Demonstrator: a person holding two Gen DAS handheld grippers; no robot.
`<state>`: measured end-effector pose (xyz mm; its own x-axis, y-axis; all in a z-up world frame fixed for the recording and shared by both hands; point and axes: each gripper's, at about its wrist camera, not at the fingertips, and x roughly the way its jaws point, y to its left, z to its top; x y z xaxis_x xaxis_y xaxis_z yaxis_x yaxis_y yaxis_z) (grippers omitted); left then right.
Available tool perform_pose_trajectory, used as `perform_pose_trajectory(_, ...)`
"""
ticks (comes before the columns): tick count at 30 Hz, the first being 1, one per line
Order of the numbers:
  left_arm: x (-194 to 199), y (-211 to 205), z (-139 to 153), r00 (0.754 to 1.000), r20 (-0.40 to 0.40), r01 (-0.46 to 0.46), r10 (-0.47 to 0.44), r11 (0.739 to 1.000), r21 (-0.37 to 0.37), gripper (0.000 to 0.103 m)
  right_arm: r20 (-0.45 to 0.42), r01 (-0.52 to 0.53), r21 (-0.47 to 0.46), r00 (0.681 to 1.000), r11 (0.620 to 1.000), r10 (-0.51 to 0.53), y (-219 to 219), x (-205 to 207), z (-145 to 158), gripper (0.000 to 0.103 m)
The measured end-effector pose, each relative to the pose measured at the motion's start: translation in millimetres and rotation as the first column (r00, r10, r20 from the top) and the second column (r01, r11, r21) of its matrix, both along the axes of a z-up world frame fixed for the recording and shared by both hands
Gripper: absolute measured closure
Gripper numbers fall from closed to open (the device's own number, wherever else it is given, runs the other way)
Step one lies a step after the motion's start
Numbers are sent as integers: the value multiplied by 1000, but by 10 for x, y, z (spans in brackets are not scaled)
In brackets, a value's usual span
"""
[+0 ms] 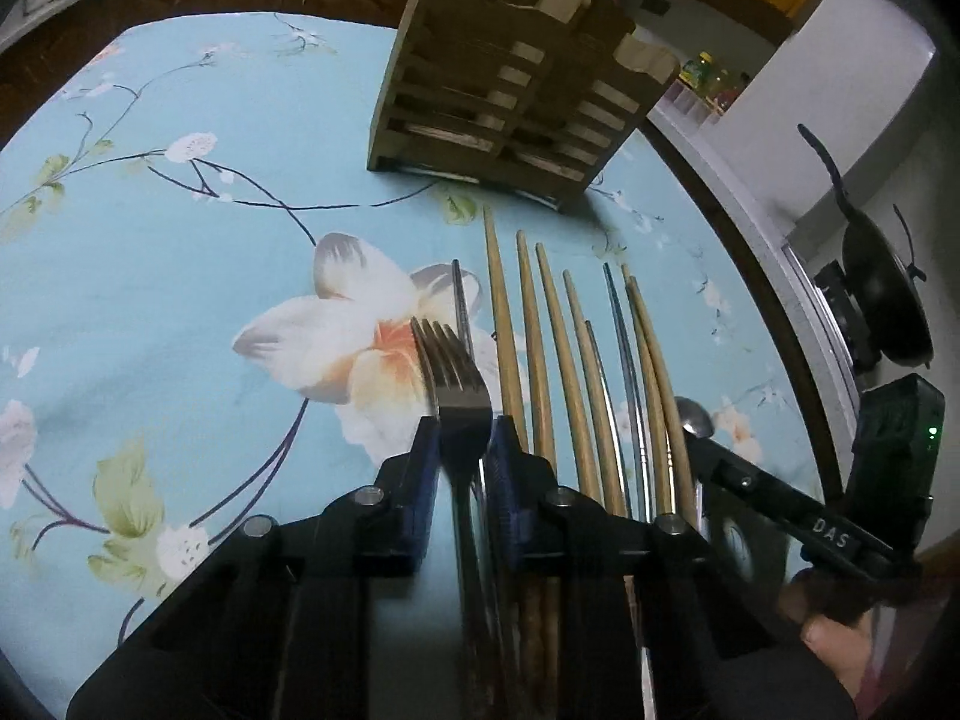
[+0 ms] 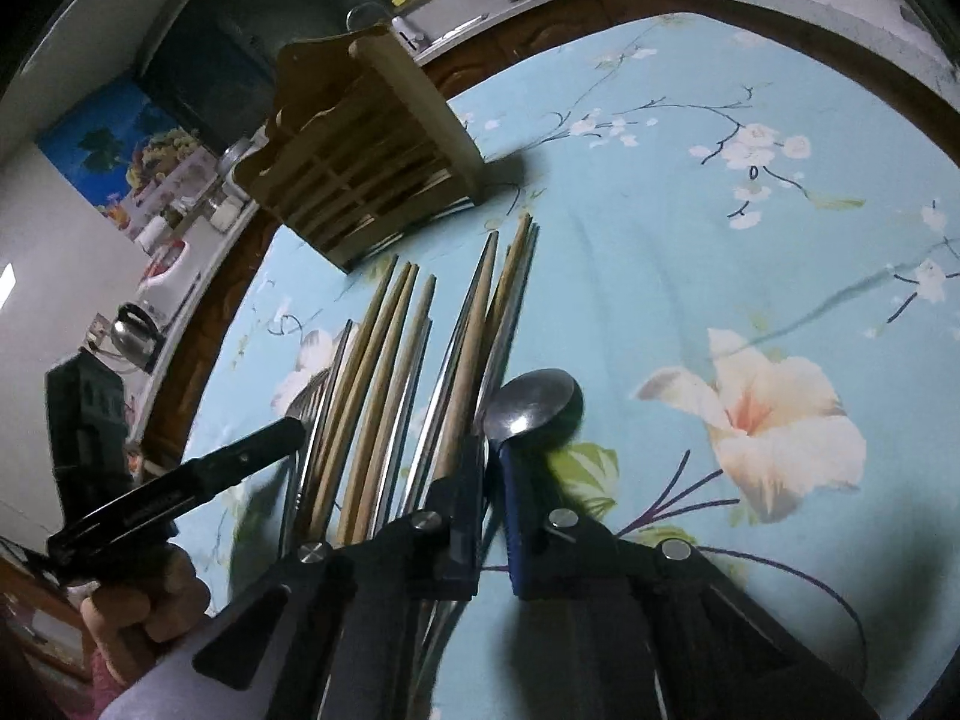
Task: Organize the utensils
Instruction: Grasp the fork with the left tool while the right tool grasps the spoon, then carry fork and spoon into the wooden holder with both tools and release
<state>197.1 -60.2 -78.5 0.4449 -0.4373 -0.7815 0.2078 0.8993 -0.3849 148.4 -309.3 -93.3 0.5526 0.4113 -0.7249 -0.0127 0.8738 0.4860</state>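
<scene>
A steel fork [image 1: 456, 396] lies at the left end of a row of utensils on the blue flowered cloth; my left gripper [image 1: 463, 427] is shut on its neck, tines pointing away. Several wooden and metal chopsticks [image 1: 540, 360] lie side by side to its right. At the row's right end a steel spoon [image 2: 534, 405] has its neck pinched between the blue pads [image 2: 517, 480] of my right gripper [image 2: 489, 450]. A slatted wooden utensil holder [image 1: 498, 90] stands just beyond the chopstick tips. Each wrist view shows the other gripper: right gripper [image 1: 699, 444], left gripper [image 2: 294, 429].
The flowered tablecloth [image 1: 180, 240] covers a round wooden table with a brown rim [image 2: 192, 360]. A black pan [image 1: 882, 300] and a kettle [image 2: 132, 330] sit on counters past the table. A person's hand [image 2: 144, 600] holds the left gripper.
</scene>
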Motion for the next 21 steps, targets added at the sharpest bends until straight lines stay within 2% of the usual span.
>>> perform_pose_trajectory(1,-7,4,6,1000,5,3,-3,1000,1,89,5,1,-1,1000,1000,-1,-8,-8,16,99)
perform_pose_trajectory(2,-19,9,18,1000,11,5,-5,1000,0,97,13,5,-7,1000,1000,-4,-18,-22,36,100)
perform_pose_trajectory(3,-29,15,31,1000,17,9,-9,1000,-4,100,26,8,-13,1000,1000,-8,-32,-53,72,100)
perform_pose_trajectory(10,-190,157,259,996,85,-14,16,999,-30,101,130,28,-80,991,996,-18,-93,-222,429,101)
perform_pose_trajectory(15,-306,364,498,990,125,-47,61,993,-111,101,201,42,-106,979,993,-20,-100,-295,695,101)
perform_pose_trajectory(21,-398,498,827,975,200,-66,94,988,-142,101,284,53,-122,959,991,-16,-60,-285,1022,101)
